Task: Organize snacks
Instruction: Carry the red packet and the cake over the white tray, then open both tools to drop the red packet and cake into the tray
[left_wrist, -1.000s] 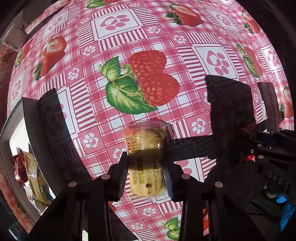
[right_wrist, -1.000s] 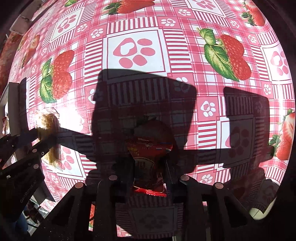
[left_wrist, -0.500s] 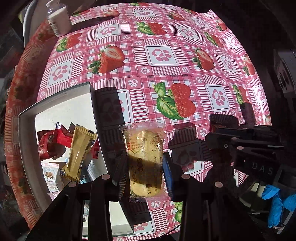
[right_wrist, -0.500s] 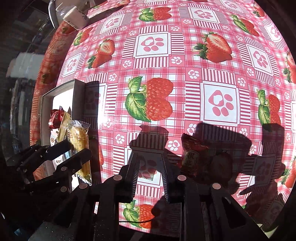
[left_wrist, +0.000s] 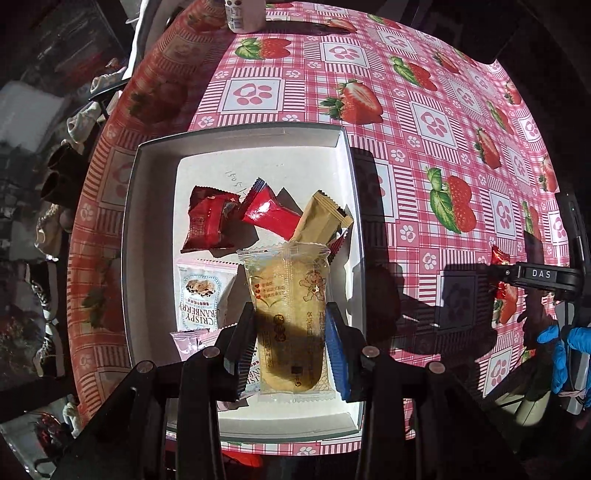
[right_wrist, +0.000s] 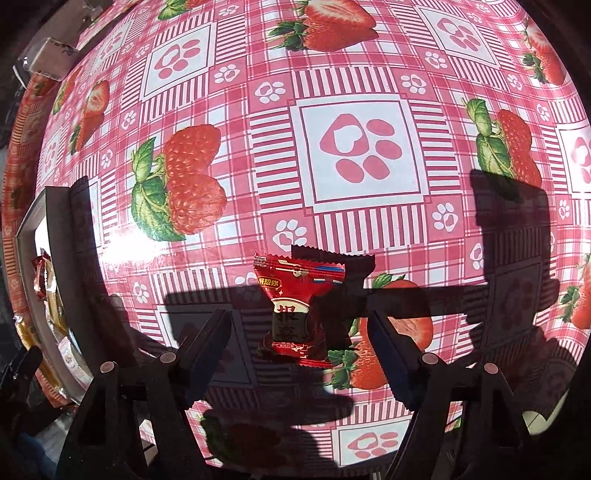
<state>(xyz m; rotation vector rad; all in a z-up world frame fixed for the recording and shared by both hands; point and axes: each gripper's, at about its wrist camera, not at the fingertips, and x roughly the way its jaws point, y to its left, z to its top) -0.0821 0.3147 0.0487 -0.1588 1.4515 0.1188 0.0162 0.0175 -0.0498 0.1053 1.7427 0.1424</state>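
Observation:
My left gripper (left_wrist: 290, 332) is shut on a clear-wrapped yellow biscuit packet (left_wrist: 290, 306) and holds it above the white box (left_wrist: 258, 144). In the box lie two red packets (left_wrist: 210, 221), a gold packet (left_wrist: 319, 218) and a Crispy Cranberry packet (left_wrist: 201, 299). My right gripper (right_wrist: 301, 332) is open, its fingers on either side of a red candy packet (right_wrist: 299, 295) that lies on the tablecloth. The right gripper also shows in the left wrist view (left_wrist: 532, 275), at the far right.
The table wears a pink strawberry-and-paw tablecloth (right_wrist: 351, 147). A white bottle (left_wrist: 243, 14) stands at the far edge. The box's edge (right_wrist: 33, 221) shows at the left of the right wrist view. Shoes lie on the floor at the left (left_wrist: 48, 221).
My left gripper has carried the biscuit packet left, from over the tablecloth to over the box. My right gripper let go of the red candy packet and now stands open around it.

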